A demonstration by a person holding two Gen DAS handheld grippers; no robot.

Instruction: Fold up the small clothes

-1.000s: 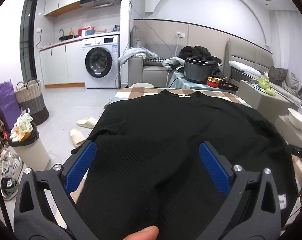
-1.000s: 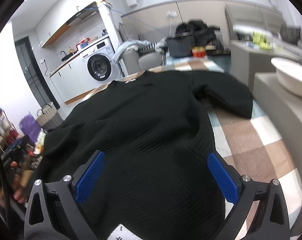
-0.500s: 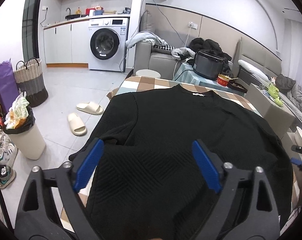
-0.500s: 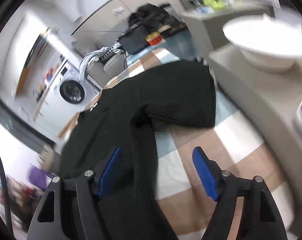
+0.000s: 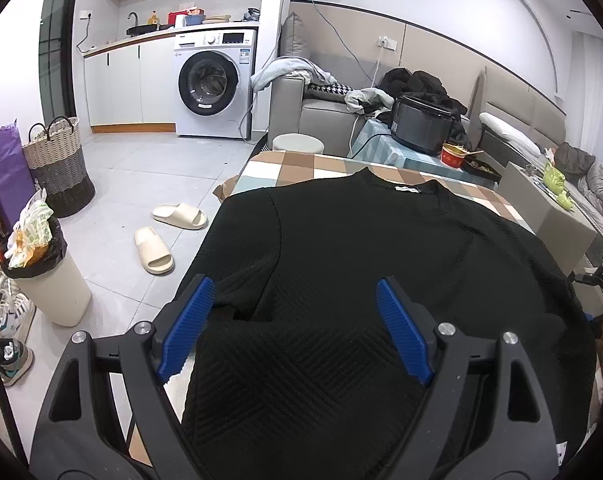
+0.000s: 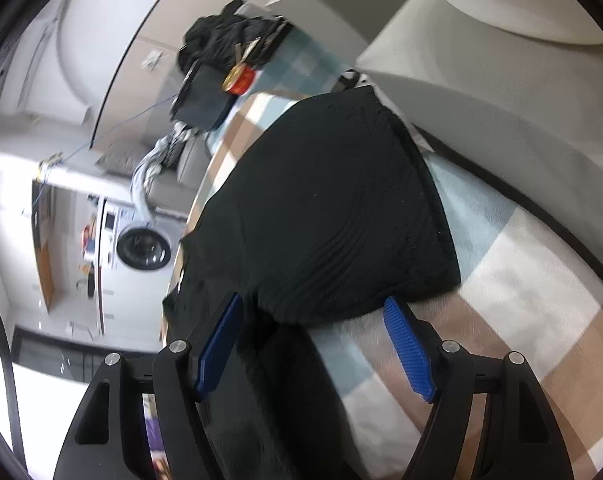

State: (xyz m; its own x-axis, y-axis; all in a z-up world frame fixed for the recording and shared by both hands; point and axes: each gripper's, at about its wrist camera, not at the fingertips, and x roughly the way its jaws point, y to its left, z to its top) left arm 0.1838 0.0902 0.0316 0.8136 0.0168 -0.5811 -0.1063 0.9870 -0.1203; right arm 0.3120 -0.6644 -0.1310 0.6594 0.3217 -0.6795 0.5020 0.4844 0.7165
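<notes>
Left gripper (image 5: pixel 291 326) closing, spread over the black sweater (image 5: pixel 373 264); right gripper (image 6: pixel 313 348) spread — pinch the sleeve (image 6: pixel 341 216) hem squarely before folding inward.

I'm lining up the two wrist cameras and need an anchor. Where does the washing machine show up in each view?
Left wrist view: the washing machine stands upright at upper left, beyond the black sweater.
Right wrist view: the washing machine sits at the left edge, blurred and tipped sideways because this picture is rolled.
Shared landmark: the red bowl beside the dark cooker.
</notes>
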